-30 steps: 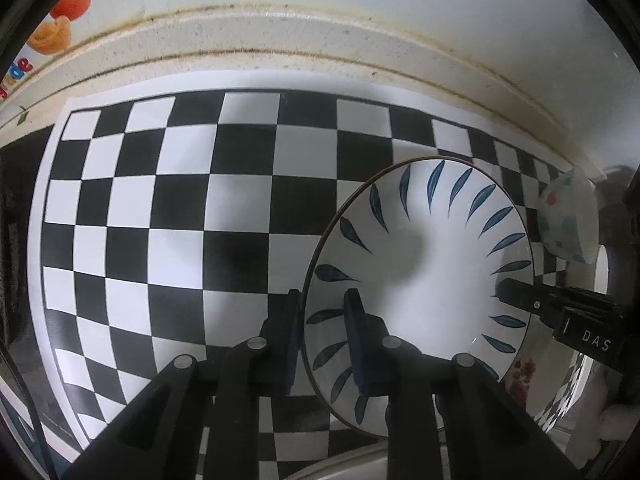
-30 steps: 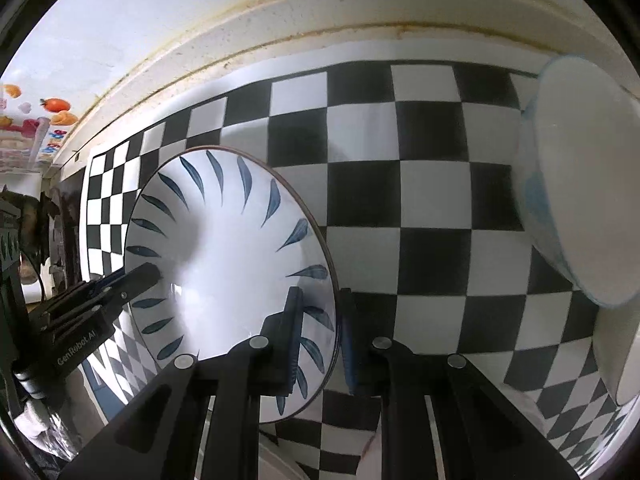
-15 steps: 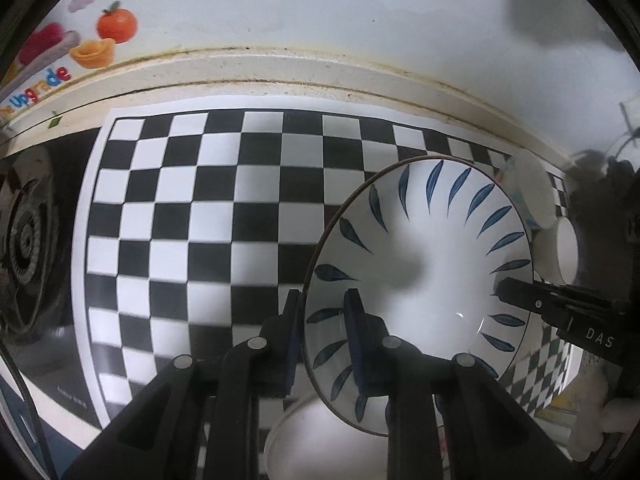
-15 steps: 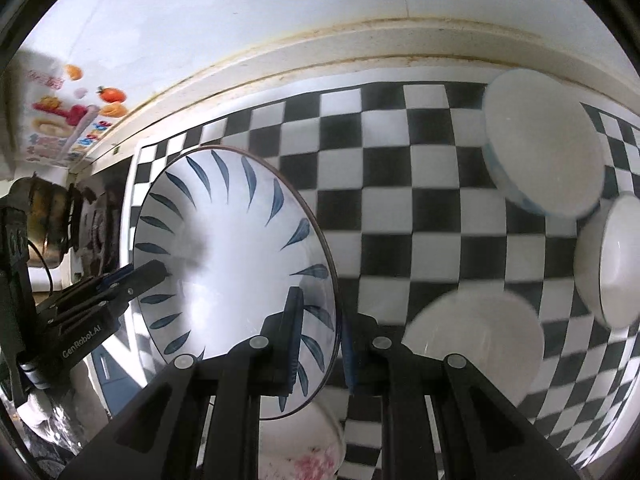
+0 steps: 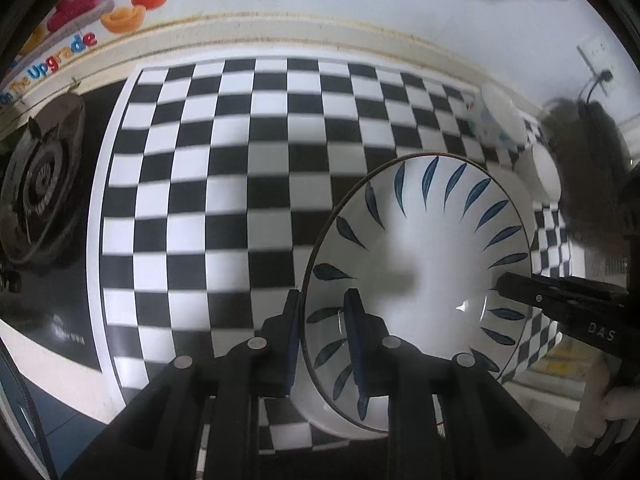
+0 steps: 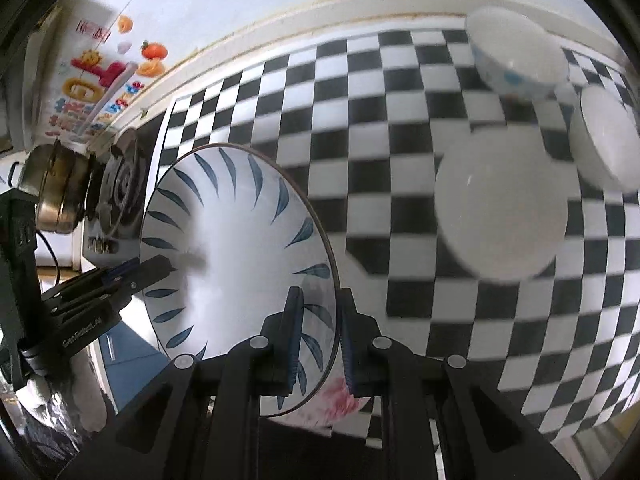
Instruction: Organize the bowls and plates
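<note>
A white plate with blue leaf marks point(image 5: 432, 264) is held in the air above the checkered mat by both grippers. My left gripper point(image 5: 322, 336) is shut on the plate's left rim. My right gripper point(image 6: 320, 332) is shut on the plate's right rim; the plate shows in the right wrist view point(image 6: 236, 252). Each gripper shows in the other's view, the right one point(image 5: 560, 308) and the left one point(image 6: 100, 292). A plain white bowl point(image 6: 500, 204) sits on the mat to the right. A pink-flowered dish point(image 6: 332, 404) lies under the plate, mostly hidden.
A blue-dotted bowl point(image 6: 516, 56) and another white bowl point(image 6: 608, 144) stand at the mat's far right. A gas burner point(image 5: 40, 184) and a metal pot point(image 6: 56, 188) are to the left. A wall with fruit stickers point(image 5: 120, 4) runs behind the counter.
Both grippers have lifted the plate up and back from the mat. More of the counter, the burner and the other bowls have come into view.
</note>
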The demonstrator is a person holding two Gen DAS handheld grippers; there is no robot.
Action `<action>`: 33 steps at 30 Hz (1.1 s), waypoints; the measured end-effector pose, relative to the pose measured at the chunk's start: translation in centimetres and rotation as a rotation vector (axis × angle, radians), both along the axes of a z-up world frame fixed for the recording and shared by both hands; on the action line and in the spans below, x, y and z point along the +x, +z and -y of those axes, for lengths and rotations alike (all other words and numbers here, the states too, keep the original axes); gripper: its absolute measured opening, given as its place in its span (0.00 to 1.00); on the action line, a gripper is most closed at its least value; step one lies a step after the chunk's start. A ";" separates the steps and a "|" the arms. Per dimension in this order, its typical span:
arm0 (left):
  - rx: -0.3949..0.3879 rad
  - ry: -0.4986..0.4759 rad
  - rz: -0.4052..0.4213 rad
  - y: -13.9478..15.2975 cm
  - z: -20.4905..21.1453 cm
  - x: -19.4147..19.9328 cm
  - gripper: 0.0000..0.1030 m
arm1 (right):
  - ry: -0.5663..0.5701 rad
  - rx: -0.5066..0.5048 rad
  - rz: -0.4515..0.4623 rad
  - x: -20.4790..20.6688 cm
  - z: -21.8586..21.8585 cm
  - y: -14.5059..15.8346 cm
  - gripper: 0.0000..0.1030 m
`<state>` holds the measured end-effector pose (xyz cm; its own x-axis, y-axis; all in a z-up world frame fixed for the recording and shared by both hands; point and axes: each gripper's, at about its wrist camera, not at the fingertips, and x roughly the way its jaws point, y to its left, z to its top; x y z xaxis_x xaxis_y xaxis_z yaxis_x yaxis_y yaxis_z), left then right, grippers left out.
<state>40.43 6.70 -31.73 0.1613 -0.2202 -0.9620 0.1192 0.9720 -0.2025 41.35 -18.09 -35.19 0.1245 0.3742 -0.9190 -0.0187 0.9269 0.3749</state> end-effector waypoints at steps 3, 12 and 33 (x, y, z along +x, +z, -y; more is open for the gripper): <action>0.016 -0.021 -0.019 -1.4 0.0 -1.3 0.18 | 0.004 -0.003 -0.008 -1.9 -0.6 -0.7 0.19; 0.056 -0.053 -0.071 -5.0 0.6 -3.0 0.18 | -0.013 -0.022 -0.070 -5.2 -0.6 -5.2 0.19; 0.095 -0.085 -0.104 -7.1 2.5 -2.7 0.18 | -0.047 -0.056 -0.097 -5.2 -0.5 -7.3 0.19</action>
